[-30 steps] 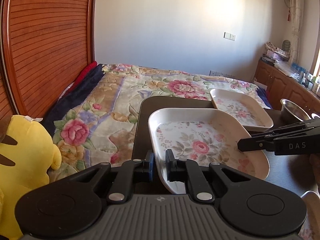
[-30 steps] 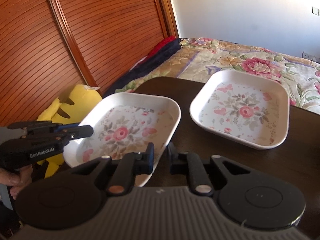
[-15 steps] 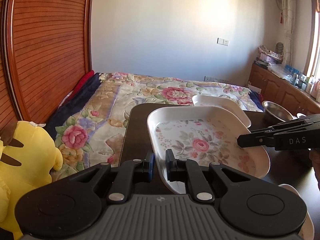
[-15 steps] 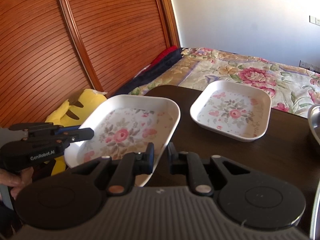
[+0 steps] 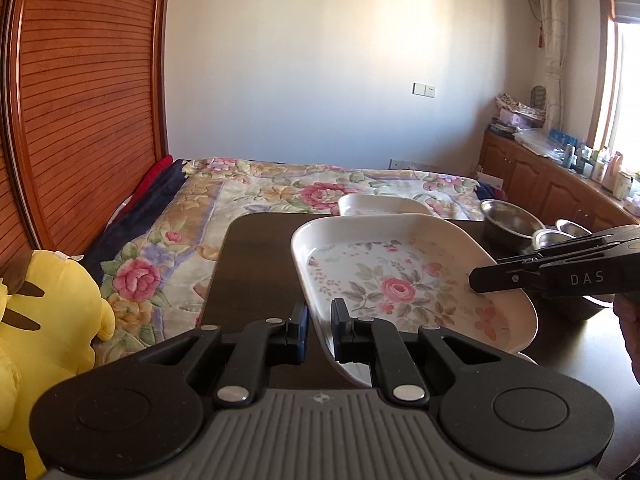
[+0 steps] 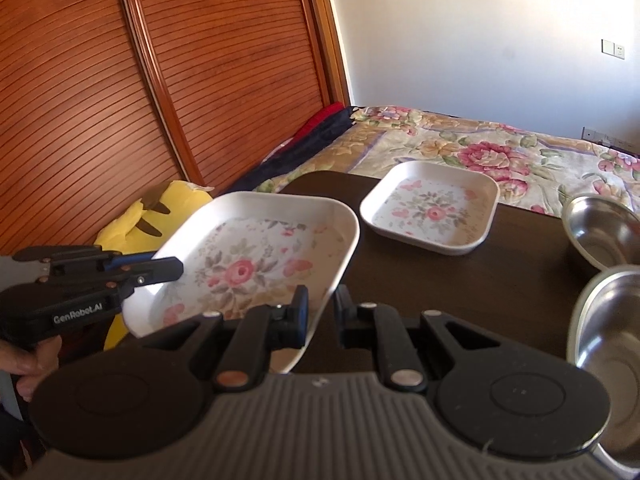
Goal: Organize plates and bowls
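Both grippers' fingers are pinching one flowered plate point(image 5: 404, 276) and holding it in the air over the dark table point(image 6: 480, 280): the left gripper point(image 5: 319, 330) is clamping its left rim and the right gripper point(image 6: 322, 316) its right rim. Further right, a second flowered plate point(image 6: 432, 210) is lying flat on the table, with two steel bowls point(image 6: 604, 232) sitting just beyond it.

Dark table point(image 6: 480, 280); on it: floral plate point(image 6: 432, 210); 2 steel bowls point(image 6: 604, 232).
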Tool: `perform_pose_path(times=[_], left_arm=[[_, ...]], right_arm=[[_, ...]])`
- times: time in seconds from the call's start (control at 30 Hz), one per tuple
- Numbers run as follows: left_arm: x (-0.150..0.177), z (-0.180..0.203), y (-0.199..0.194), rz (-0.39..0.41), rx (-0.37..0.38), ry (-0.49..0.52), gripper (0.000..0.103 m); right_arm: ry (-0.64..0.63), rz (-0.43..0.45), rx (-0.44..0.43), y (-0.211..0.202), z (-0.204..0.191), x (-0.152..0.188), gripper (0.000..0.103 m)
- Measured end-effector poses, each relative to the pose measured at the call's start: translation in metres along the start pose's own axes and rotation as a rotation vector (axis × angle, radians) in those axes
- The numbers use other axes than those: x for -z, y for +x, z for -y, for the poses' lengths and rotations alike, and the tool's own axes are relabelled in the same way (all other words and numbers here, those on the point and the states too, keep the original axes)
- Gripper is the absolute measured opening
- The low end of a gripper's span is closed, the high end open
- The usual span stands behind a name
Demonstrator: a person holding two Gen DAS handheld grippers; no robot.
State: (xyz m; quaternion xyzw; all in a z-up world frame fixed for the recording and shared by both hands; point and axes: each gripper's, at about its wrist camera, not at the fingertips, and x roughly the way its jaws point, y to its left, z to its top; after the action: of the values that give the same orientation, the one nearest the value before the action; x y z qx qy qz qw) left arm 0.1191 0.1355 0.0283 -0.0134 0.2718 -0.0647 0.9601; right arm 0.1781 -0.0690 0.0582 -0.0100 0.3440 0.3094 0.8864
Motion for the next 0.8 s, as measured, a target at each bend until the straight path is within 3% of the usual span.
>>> perform_pose_path(times=[0.47,0.8], left_arm=[[0.014,0.046,-0.036,0.02,0.022,0.045,0.013],[0.039,0.065,-0.045,0.002,0.063,0.017,0.013]], right_arm=[[0.032,0.039,0.017,-0.049,0.011,0.033,0.015],[0.075,0.058,0.019,-0.069,0.025,0.062,0.015]])
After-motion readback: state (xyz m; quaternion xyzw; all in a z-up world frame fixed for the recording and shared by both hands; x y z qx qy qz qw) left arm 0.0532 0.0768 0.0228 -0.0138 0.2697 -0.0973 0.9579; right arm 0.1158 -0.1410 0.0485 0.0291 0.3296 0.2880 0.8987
